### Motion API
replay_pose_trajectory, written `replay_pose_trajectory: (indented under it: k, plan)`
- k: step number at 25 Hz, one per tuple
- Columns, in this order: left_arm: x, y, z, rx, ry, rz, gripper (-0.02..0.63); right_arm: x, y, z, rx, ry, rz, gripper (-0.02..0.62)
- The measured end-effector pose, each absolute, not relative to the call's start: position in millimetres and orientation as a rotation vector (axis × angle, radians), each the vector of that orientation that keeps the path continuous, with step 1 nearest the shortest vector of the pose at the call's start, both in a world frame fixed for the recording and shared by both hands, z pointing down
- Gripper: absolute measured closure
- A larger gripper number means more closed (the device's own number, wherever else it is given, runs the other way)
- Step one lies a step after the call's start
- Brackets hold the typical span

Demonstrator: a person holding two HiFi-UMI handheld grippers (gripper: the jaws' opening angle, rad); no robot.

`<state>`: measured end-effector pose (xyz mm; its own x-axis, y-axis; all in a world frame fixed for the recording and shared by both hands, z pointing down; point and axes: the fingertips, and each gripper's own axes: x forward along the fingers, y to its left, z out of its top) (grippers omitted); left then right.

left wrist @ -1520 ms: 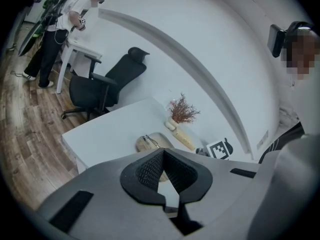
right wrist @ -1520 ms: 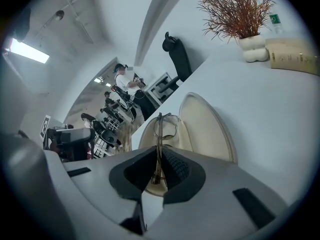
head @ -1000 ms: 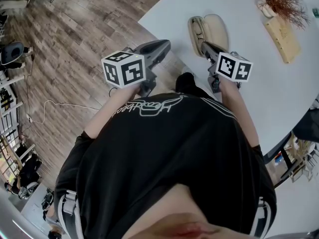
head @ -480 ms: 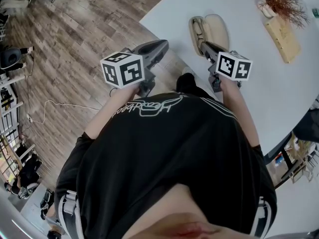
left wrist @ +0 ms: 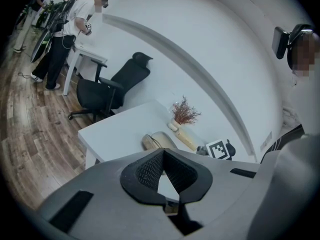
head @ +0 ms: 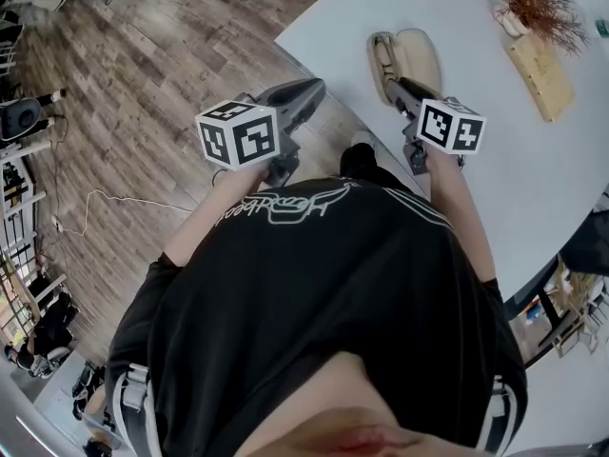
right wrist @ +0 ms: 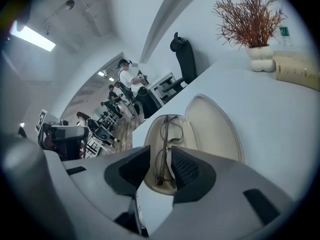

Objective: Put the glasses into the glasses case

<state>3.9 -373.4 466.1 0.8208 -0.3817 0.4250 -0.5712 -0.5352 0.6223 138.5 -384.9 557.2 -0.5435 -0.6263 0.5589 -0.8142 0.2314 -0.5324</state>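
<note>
1. The glasses [right wrist: 165,149] lie folded in the tray half of the glasses case [right wrist: 212,129]. The case stands open near the edge of the table [head: 533,179].
2. Their long axis runs straight away from the right gripper [right wrist: 160,152], in line with its reach.
3. The right gripper's jaws are apart and frame the near end of the frame. I cannot tell whether they touch it.
4. The lid half lies flat beside the tray, on the side away from the table edge, with the hinge running along the glasses' axis.
5. The left gripper [left wrist: 163,154] has its jaws closed tip to tip on nothing. It hangs off the table over the wooden floor [head: 143,84], well apart from the case.
6. Judgement: placement looks complete, and the right gripper is nearer for any lid closing.
</note>
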Motion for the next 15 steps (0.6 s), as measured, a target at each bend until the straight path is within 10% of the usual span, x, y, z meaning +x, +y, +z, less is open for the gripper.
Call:
replay_pose_trajectory:
  k: [15]
  plan:
    - [-5, -318, 398, 2.378, -0.593, 0.216, 0.600, 149, -340, 450, 1.690, -2.409, 0.894, 0.502]
